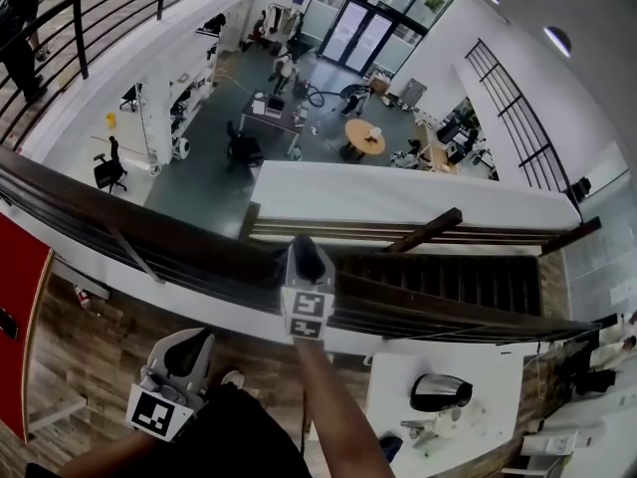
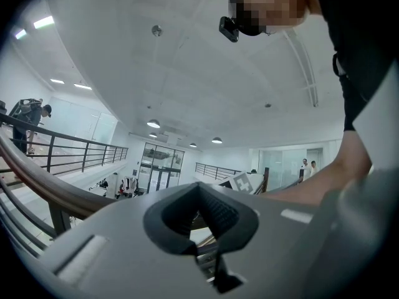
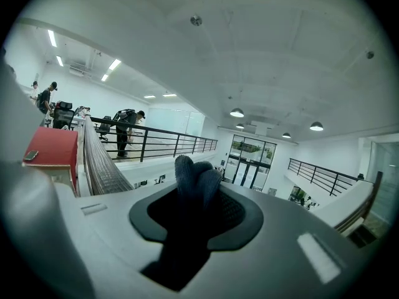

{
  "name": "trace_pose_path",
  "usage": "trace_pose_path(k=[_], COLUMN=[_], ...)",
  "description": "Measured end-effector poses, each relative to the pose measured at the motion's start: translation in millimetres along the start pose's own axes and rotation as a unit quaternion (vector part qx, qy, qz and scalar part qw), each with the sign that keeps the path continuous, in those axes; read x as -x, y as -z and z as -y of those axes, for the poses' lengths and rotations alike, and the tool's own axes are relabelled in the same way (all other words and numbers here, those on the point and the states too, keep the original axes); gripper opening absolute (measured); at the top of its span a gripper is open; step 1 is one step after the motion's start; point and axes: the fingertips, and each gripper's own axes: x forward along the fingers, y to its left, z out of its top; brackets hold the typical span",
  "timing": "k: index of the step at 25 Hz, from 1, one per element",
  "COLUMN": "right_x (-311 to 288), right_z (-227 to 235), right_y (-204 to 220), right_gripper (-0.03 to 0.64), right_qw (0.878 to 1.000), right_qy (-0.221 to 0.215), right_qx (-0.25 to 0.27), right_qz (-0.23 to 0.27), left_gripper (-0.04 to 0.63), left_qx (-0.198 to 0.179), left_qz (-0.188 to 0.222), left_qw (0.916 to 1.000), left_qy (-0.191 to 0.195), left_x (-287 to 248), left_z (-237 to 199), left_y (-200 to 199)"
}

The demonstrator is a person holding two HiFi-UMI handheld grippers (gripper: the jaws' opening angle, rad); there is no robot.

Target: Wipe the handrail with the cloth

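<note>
A: Clamping on the cloth (image 3: 194,180), is it, that right gripper (image 1: 308,259)?

B: Yes. Its jaws are closed on a dark, bunched wad that pokes up past them in the right gripper view.

A: Where is the cloth relative to the handrail (image 1: 149,229)?

B: In the head view the gripper's tip sits over the dark wooden rail, roughly midway along it. Whether the cloth touches the wood, I can't tell.

A: And the left gripper (image 1: 187,347)?

B: It is held low on the person's side, short of the rail. Its jaws are apart with nothing between them.

A: What's around them?

B: A plank floor (image 1: 90,352) underfoot, a red panel (image 1: 18,317) at far left and a white table (image 1: 488,376) at lower right. Beyond the rail, a staircase (image 1: 448,279) leads down to an open hall with a round table (image 1: 365,137).
</note>
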Motion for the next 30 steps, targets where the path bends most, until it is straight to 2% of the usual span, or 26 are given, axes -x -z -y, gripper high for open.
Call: trace_pose_path(k=[8, 13, 16, 19, 21, 23, 26, 28, 30], right_x=[16.4, 27.0, 29.4, 40.7, 51.3, 58.4, 64.4, 63.4, 57.7], right_z=[36.2, 48.2, 47.8, 50.2, 34.0, 1.9, -64.0, -107.3, -149.0], right_y=[13.6, 17.9, 9.7, -4.3, -15.2, -24.1, -39.1, -48.2, -49.2], right_gripper=[0.109, 0.109, 0.109, 0.106, 0.106, 0.106, 0.107, 0.107, 0.107], right_qw=[1.0, 0.999, 1.0, 0.998, 0.996, 0.995, 0.991, 0.986, 0.983], right_qy=[0.021, 0.025, 0.024, 0.033, 0.024, -0.003, -0.058, -0.088, -0.123], right_qx=[0.015, 0.022, 0.008, -0.024, -0.03, -0.034, -0.047, -0.042, -0.03], right_qz=[-0.004, -0.009, 0.01, 0.056, 0.08, 0.094, 0.114, 0.136, 0.134], left_gripper=[0.0, 0.0, 0.0, 0.0, 0.0, 0.0, 0.0, 0.0, 0.0], left_qx=[0.004, 0.009, 0.001, -0.012, -0.008, 0.002, 0.008, 0.018, 0.033], left_qz=[0.011, 0.01, 0.019, 0.027, 0.021, 0.016, 0.019, 0.019, 0.023], left_qw=[0.9996, 0.9999, 0.9998, 0.9994, 0.9995, 0.9998, 0.9997, 0.9994, 0.9989], left_qy=[0.025, 0.01, 0.001, 0.017, 0.021, 0.007, -0.016, -0.021, -0.023], left_x=[-18.8, -17.5, -16.9, -15.9, -12.7, -8.1, 3.5, 11.9, 20.0], left_z=[36.9, 43.9, 43.7, 50.8, 45.6, 28.8, 3.0, -11.6, -25.7], left_y=[-0.1, 2.5, -0.6, -5.4, -4.2, -3.8, -3.7, -2.5, -6.0])
